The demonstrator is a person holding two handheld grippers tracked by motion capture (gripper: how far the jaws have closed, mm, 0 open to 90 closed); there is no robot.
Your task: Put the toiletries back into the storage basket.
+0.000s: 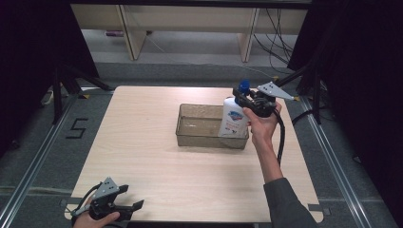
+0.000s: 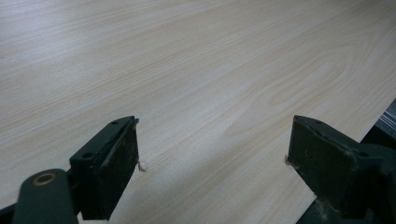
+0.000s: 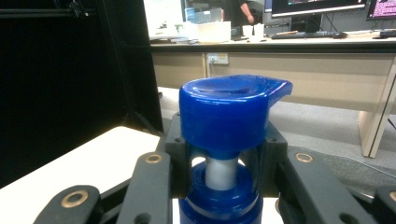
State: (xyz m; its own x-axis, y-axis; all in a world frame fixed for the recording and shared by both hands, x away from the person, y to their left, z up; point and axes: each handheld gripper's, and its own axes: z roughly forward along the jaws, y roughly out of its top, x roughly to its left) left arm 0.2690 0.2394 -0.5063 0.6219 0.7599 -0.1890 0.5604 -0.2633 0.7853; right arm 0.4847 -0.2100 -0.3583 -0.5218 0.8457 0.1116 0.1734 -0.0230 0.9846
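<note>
Right gripper [image 1: 248, 100] clamped on bottle [image 1: 234, 118] neck, standing it in tray [image 1: 190, 135], seemingly near release; left gripper [image 1: 129, 198] idle, wide open, holding nothing.

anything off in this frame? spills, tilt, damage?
Nothing spilled or broken. The pump bottle stands roughly upright at the right end of the clear bin, with the right gripper shut around its neck. Only oddity: frayed fibres on the left gripper pads.

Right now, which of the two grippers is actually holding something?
The right gripper: its fingers clamp the neck of the white pump bottle with the blue top over the clear plastic bin. The left gripper sits open, holding nothing.
</note>
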